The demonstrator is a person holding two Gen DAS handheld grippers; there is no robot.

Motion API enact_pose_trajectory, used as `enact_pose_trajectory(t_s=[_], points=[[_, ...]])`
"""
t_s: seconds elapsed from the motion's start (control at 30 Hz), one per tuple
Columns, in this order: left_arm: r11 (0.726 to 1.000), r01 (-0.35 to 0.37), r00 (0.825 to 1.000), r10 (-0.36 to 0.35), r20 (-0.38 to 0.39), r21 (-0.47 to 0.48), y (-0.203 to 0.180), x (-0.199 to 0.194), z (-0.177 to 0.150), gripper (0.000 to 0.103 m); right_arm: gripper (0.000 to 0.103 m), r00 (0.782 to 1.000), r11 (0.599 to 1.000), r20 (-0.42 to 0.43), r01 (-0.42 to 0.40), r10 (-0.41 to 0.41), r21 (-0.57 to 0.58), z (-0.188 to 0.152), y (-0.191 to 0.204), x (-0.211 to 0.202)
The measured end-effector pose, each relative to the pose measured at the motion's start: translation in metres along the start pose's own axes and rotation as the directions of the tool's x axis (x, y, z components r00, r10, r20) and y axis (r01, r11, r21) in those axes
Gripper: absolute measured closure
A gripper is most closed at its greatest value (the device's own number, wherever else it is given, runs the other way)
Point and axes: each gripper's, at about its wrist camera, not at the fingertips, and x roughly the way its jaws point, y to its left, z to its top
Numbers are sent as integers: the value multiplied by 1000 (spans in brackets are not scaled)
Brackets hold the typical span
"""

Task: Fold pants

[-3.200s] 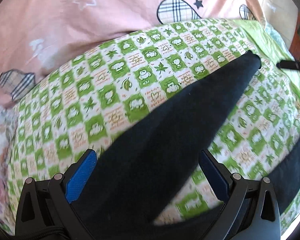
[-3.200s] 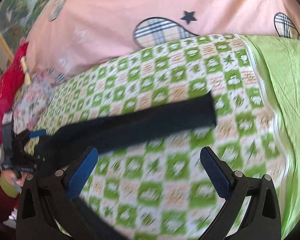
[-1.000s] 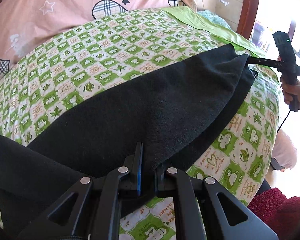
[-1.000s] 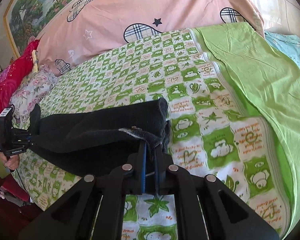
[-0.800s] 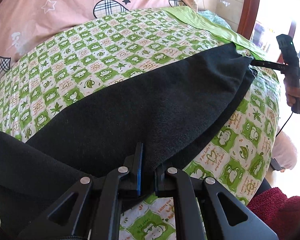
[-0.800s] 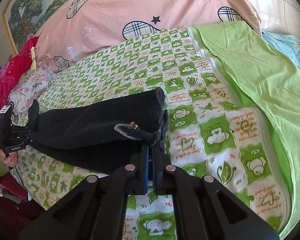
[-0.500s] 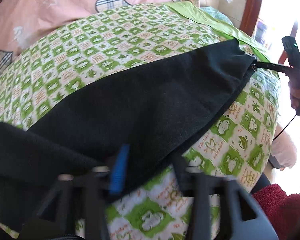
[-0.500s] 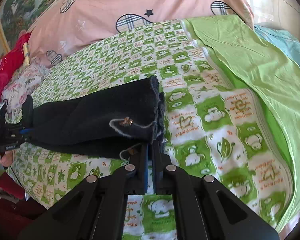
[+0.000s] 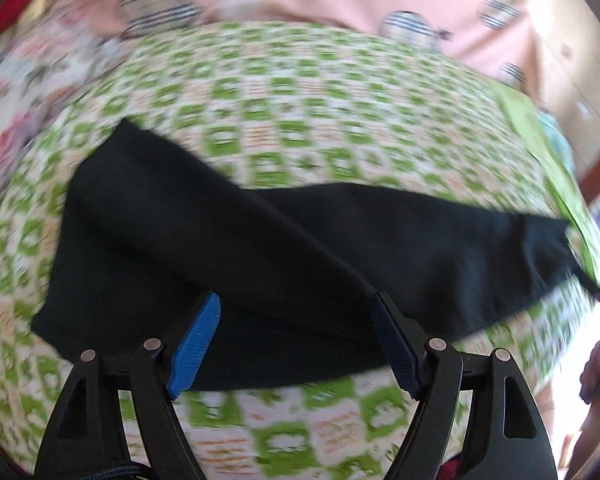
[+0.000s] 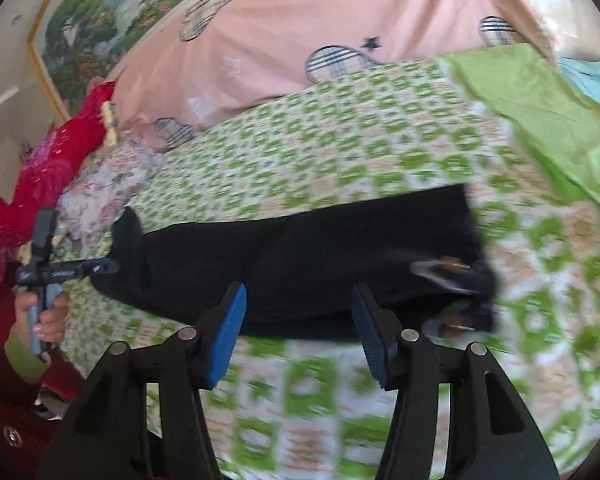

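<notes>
Both the left gripper (image 9: 296,340) and right gripper (image 10: 298,330) have just spread apart, releasing the black pants (image 9: 280,248) folded lengthwise on the checked bedspread (image 9: 300,120); 1 fold looks done.

Green-checked bedspread (image 10: 340,152), pink quilt (image 10: 300,20) behind, lime sheet (image 10: 548,108) alongside, landscape painting (image 10: 100,12) on the wall.
</notes>
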Motion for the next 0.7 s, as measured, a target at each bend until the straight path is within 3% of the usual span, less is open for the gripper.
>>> enact_pose_trajectory(t_s=[0.17, 0.3, 0.43, 0.57, 0.7], points=[[988, -33, 997, 22, -74, -148, 34, 10, 39, 25, 47, 984, 983, -89, -161, 153, -86, 8, 60, 56], [973, -90, 990, 64, -124, -210, 47, 21, 67, 25, 47, 958, 954, -161, -261, 237, -147, 12, 106, 95], [966, -159, 979, 129, -156, -203, 43, 30, 84, 24, 47, 928, 925, -238, -333, 287, -183, 16, 141, 131], [955, -251, 954, 217, -206, -158, 38, 52, 97, 23, 47, 900, 896, -302, -387, 315, -218, 18, 170, 159], [949, -288, 937, 252, -241, -128, 36, 71, 101, 23, 47, 880, 873, -358, -415, 313, -257, 14, 189, 183]])
